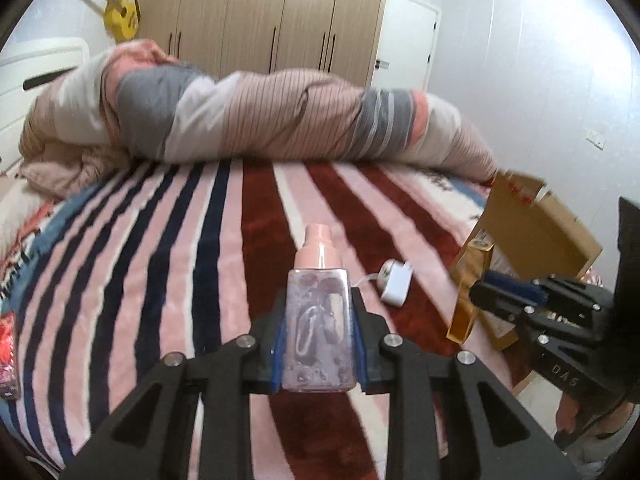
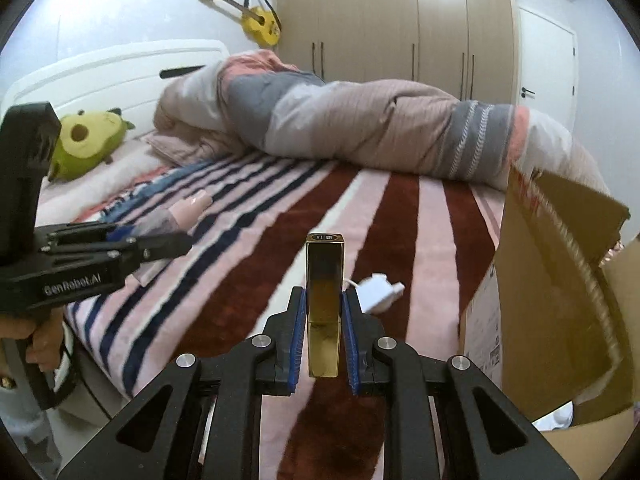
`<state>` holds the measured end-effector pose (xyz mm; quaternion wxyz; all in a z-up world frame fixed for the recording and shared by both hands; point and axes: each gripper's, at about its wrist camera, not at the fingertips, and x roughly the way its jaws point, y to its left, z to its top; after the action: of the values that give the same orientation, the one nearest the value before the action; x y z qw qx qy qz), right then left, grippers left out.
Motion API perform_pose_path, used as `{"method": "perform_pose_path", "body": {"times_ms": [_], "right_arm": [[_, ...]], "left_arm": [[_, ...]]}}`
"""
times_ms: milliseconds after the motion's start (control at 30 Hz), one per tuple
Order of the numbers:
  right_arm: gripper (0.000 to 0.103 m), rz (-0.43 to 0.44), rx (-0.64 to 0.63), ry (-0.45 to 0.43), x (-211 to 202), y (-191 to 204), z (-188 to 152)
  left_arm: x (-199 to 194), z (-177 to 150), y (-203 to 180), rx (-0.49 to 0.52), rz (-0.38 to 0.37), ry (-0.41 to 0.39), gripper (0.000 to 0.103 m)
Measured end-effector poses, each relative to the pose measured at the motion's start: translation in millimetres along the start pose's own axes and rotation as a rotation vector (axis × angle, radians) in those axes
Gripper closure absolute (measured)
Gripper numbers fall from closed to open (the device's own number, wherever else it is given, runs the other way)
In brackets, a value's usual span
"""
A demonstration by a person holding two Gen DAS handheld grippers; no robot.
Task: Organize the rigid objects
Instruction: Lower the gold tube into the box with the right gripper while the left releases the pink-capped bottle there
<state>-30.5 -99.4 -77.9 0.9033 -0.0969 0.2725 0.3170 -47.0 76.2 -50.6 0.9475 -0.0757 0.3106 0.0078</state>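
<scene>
Striped plush blanket [image 1: 248, 248] covers the bed before wooden wardrobes [image 1: 272, 12].

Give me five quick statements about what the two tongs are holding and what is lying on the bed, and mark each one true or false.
1. The left tongs are shut on a clear bottle with a pink cap. True.
2. The right tongs are open and hold nothing. False: they are shut on a gold box.
3. A white charger lies on the striped blanket. True.
4. The cardboard box stands on the left side of the right wrist view. False: it stands on the right side, flaps open.
5. The yellow guitar lies on the bed. False: it hangs on the wall beside the wardrobe.
</scene>
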Motion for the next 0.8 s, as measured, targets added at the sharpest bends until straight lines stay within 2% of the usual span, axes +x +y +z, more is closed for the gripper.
{"method": "perform_pose_path", "body": {"times_ms": [100, 300, 467, 600, 667, 800], "right_arm": [[0.09, 0.013, 0.012, -0.048, -19, -6, 12], [0.09, 0.016, 0.064, -0.173, -71, -37, 41], [0.09, -0.096, 0.09, -0.262, -115, -77, 52], [0.09, -0.176, 0.142, -0.246, -132, -119, 43], [0.09, -0.216, 0.166, -0.219, -131, -138, 34], [0.09, -0.28, 0.193, -0.141, -112, -167, 9]], "left_arm": [[-15, 15, -14, 0.036, -0.012, -0.041, 0.08], [-37, 51, -60, 0.109, -0.102, -0.109, 0.08], [-33, 78, -112, 0.187, -0.217, -0.121, 0.08], [-18, 89, -156, 0.248, -0.278, -0.105, 0.079], [-3, 94, -179, 0.273, -0.328, -0.07, 0.079], [28, 95, -214, 0.33, -0.327, -0.017, 0.079]]}}
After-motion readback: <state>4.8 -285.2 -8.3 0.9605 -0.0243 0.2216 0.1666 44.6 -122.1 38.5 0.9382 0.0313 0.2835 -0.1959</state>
